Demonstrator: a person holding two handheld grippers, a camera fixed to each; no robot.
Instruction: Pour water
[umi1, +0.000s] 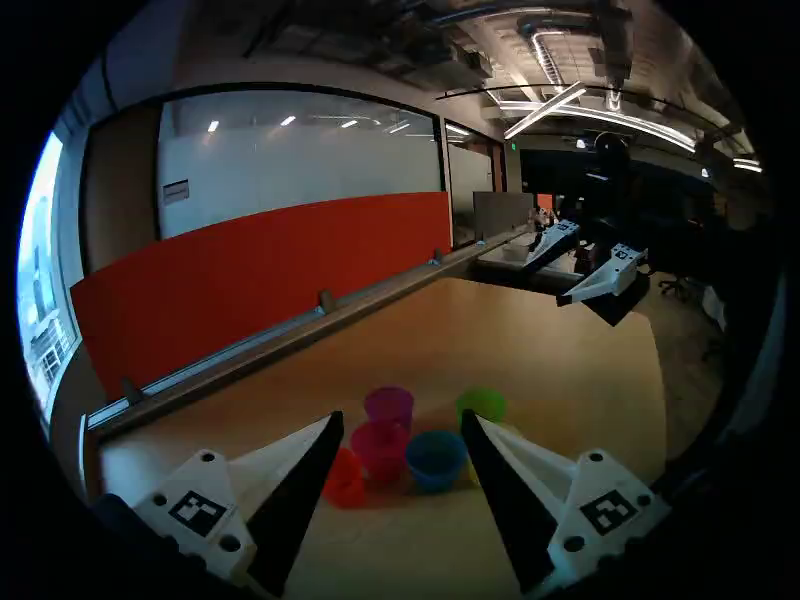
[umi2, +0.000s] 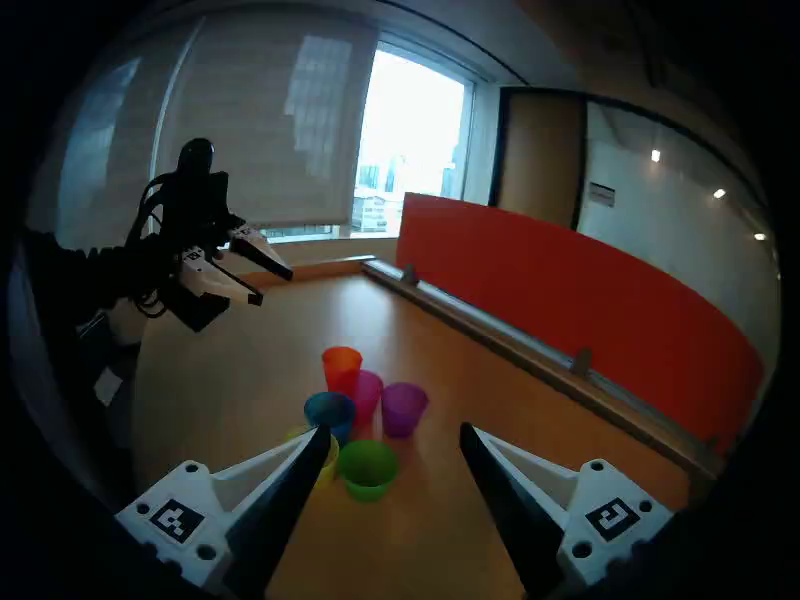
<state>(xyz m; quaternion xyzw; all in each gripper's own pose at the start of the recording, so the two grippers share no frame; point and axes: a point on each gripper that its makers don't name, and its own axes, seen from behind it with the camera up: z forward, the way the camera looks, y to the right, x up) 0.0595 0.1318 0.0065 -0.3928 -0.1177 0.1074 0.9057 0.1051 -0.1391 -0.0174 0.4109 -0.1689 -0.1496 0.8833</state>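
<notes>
Nothing poured yet: my left claw (umi1: 401, 416) and right claw (umi2: 393, 428) both hang spread and empty, the cluster of plastic cups (umi1: 436, 458) just ahead on the worktop (umi1: 560, 380), all untouched.

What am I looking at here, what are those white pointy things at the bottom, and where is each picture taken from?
A person holds a two-finger gripper in each hand, and each one carries a fisheye camera looking forward along its fingers, the white wedges you see. The left gripper view looks past the left gripper, the right gripper view past the right gripper. Each view also shows the other gripper farther off. On the wooden table stands a cluster of plastic cups: orange cup, pink cup, purple cup, blue cup and green cup. Both grippers are open and hold nothing.
</notes>
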